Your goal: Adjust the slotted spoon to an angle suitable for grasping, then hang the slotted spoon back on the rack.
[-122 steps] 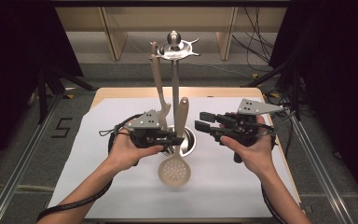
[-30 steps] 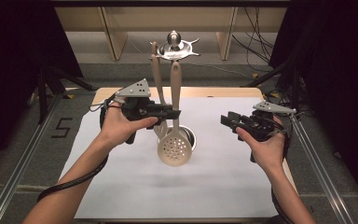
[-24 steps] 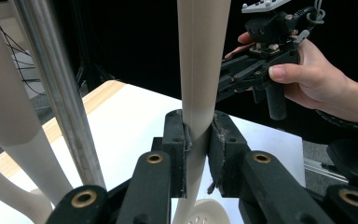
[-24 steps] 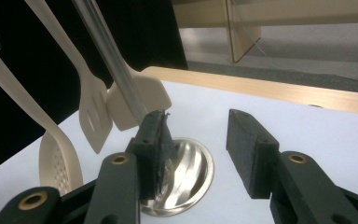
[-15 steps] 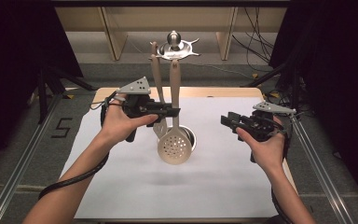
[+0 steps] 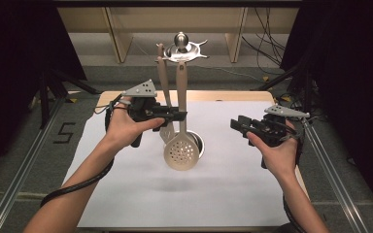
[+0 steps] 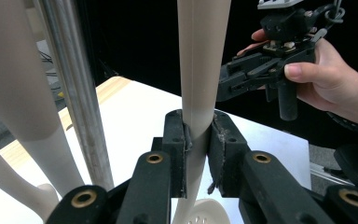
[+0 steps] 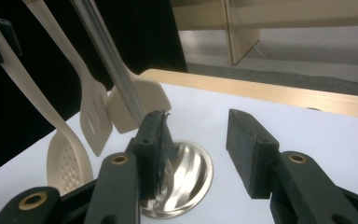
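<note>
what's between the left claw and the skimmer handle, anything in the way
Nothing visible: the left claw is already shut on the skimmer handle, pads pressed against both sides.

The desk (image 6: 126, 96) is made of light wood. A big white sheet (image 6: 213, 194) covers most of its top. A round shiny metal base (image 6: 200, 143) stands on the sheet, near the middle.

place: lab recording rig | cues: black curtains (image 6: 14, 43) around, aluminium rails (image 6: 19, 179), floor cables (image 6: 267, 29), white-sheeted tabletop (image 6: 223, 194) beneath jaws
</note>
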Demonstrator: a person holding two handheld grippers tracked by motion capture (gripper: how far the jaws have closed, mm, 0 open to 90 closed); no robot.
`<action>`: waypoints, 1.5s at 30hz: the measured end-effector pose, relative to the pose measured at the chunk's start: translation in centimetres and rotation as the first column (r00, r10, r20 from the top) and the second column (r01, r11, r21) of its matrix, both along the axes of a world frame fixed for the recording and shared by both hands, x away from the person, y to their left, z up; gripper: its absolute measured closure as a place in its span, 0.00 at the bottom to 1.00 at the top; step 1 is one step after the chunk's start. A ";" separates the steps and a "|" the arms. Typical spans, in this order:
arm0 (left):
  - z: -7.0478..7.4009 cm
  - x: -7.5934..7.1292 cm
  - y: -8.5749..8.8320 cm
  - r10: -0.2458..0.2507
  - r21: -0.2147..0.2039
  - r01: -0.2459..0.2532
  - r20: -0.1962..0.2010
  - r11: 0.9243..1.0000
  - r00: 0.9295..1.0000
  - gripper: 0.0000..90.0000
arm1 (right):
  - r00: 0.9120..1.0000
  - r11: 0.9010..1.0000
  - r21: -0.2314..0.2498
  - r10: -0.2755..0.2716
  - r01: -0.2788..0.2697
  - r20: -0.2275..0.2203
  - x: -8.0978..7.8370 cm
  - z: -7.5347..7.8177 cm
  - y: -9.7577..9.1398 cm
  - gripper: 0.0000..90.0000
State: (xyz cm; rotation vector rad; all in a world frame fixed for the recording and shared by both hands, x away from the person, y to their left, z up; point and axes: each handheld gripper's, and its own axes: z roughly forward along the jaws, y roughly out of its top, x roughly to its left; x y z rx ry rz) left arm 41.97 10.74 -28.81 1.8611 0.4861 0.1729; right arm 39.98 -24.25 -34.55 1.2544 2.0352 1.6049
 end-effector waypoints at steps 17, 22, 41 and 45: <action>-0.1 0.3 0.1 0.024 0.002 -0.024 -0.005 1.000 1.000 0.86 | 1.000 1.000 -0.014 0.016 -0.016 0.024 0.4 0.3 -0.1 0.65; -0.1 0.4 0.1 0.027 0.005 -0.026 -0.008 1.000 1.000 0.86 | 1.000 1.000 -0.021 0.014 -0.014 0.002 0.1 0.0 -0.5 0.65; -0.3 0.5 0.1 0.039 -0.009 -0.039 -0.021 0.999 0.999 0.85 | 1.000 1.000 -0.016 -0.024 0.024 0.010 -0.1 0.1 -0.7 0.64; -0.6 0.5 0.1 0.057 -0.020 -0.057 -0.018 0.998 0.998 0.85 | 1.000 1.000 -0.021 -0.013 0.013 0.015 -0.1 0.0 -0.8 0.64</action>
